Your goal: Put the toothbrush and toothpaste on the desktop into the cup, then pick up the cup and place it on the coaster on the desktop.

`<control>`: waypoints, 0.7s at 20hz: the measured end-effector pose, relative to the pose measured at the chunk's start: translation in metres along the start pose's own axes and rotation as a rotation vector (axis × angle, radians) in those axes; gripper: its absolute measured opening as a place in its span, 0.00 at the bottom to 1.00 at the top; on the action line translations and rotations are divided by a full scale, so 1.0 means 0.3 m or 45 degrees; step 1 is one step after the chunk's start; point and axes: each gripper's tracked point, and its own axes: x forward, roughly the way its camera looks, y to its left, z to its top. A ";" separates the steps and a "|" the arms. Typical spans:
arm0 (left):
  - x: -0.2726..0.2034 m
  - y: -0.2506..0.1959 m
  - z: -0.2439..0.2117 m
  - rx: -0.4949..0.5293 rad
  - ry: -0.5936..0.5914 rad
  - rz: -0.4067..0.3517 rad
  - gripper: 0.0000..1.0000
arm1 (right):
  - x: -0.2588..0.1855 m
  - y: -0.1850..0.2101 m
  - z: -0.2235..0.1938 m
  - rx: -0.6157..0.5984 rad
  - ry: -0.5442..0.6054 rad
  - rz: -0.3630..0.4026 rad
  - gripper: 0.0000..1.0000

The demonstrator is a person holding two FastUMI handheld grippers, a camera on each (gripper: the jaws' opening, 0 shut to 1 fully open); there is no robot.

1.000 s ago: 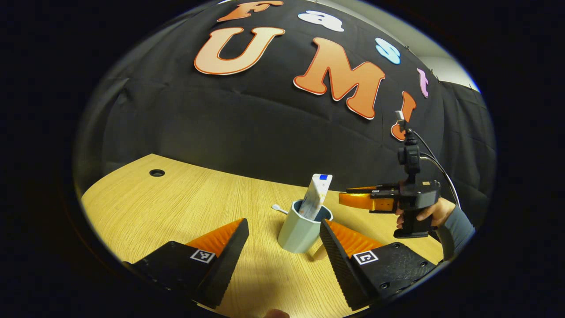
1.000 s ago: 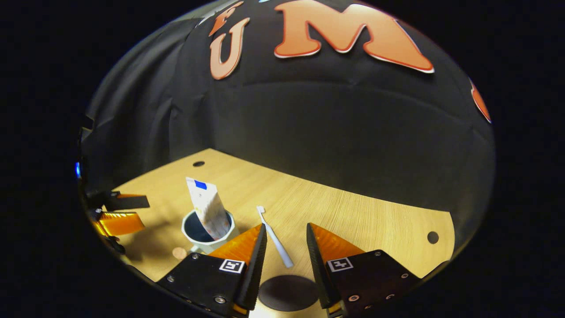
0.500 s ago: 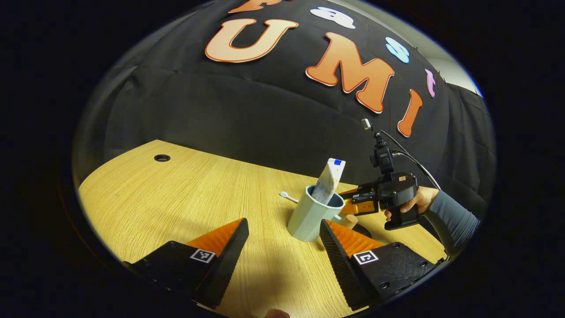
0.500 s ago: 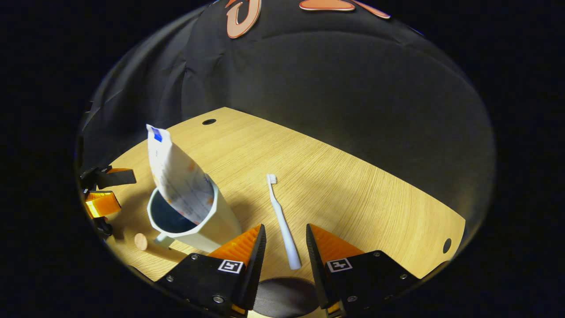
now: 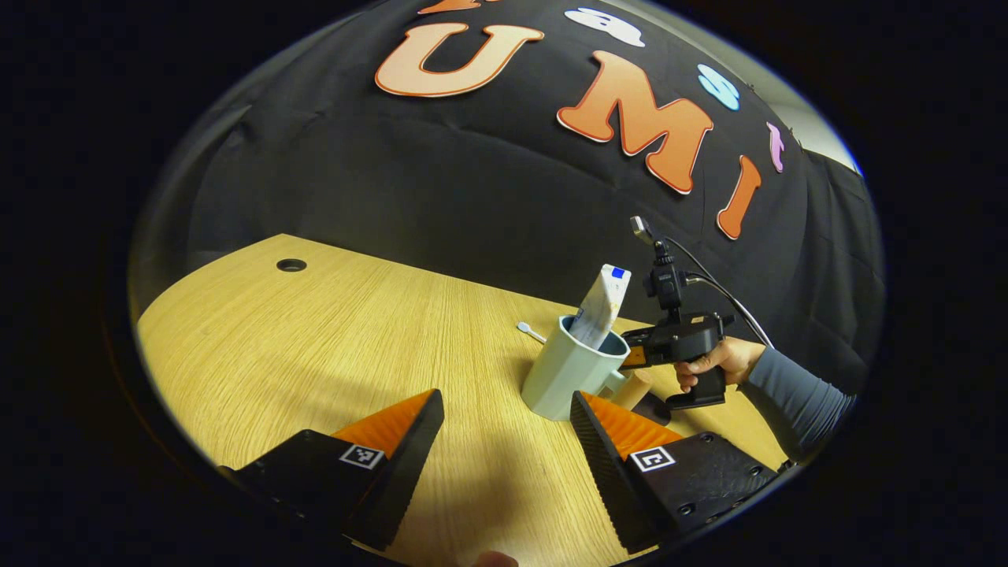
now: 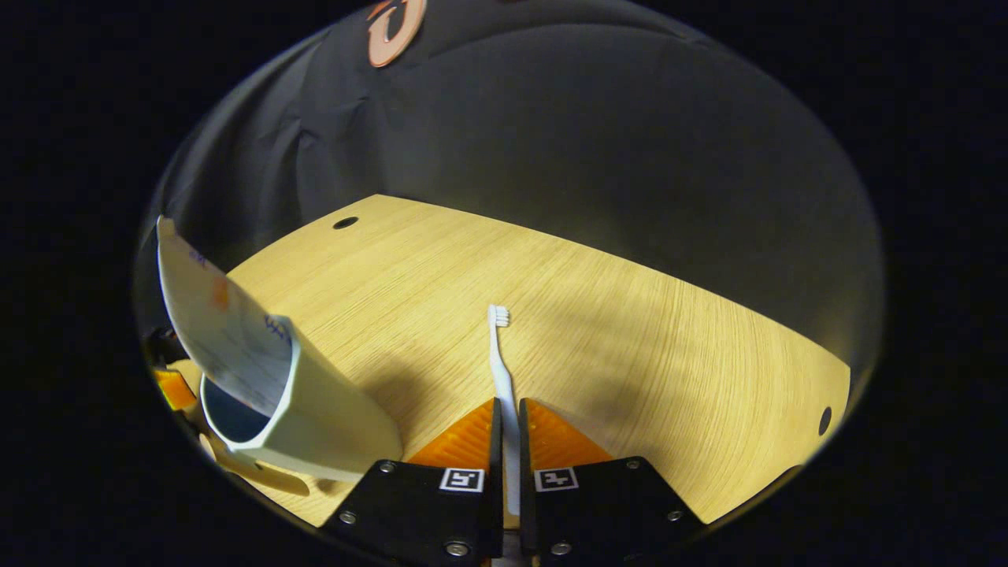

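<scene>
Since the earlier frames my right gripper (image 6: 510, 429) has dropped to the desk (image 6: 630, 331) and its fingers, then spread either side of the toothbrush (image 6: 499, 354), have clenched on its handle; the cup (image 6: 315, 417) has swung closer to their left. Item, toothbrush: white, lying flat, handle pinched between the right fingers, bristle head pointing straight ahead of them. Item, cup: pale, upright, just left of the right fingers; ahead of and slightly right of my left gripper (image 5: 504, 429), whose fingers are spread wide and hold nothing. Item, toothpaste (image 5: 602, 303): already standing in the cup, leaning, top well above the rim. Item, coaster (image 5: 654, 409): dark disc partly hidden beyond the cup's handle, near the right gripper and the hand (image 5: 713, 358) holding it. Risks, as I judge them: the grip sits low on a thin handle, so the brush could pivot or slip on lifting; the cup is close enough that swinging the brush over might knock it or the leaning tube; the tube leaves little room inside.
</scene>
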 end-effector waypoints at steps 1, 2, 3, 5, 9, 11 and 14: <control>0.002 -0.003 -0.004 -0.006 0.002 -0.003 0.97 | -0.003 -0.004 -0.005 0.005 0.009 0.004 0.07; -0.001 -0.004 -0.003 -0.011 0.002 -0.005 0.97 | -0.001 -0.008 -0.008 0.008 0.026 -0.006 0.05; -0.004 -0.007 -0.004 -0.016 0.001 -0.007 0.97 | -0.009 -0.002 -0.011 0.019 0.035 -0.015 0.04; -0.006 -0.010 -0.002 -0.018 0.003 -0.009 0.97 | -0.020 0.005 -0.018 0.049 0.049 -0.004 0.03; -0.017 -0.008 0.001 -0.030 -0.002 -0.008 0.97 | -0.027 -0.002 0.016 0.090 -0.051 -0.024 0.02; -0.025 -0.010 0.002 -0.041 -0.001 -0.009 0.97 | -0.043 0.003 0.057 0.158 -0.135 -0.022 0.02; -0.038 -0.021 0.010 -0.055 -0.009 -0.022 0.97 | -0.081 0.020 0.159 0.238 -0.281 0.000 0.02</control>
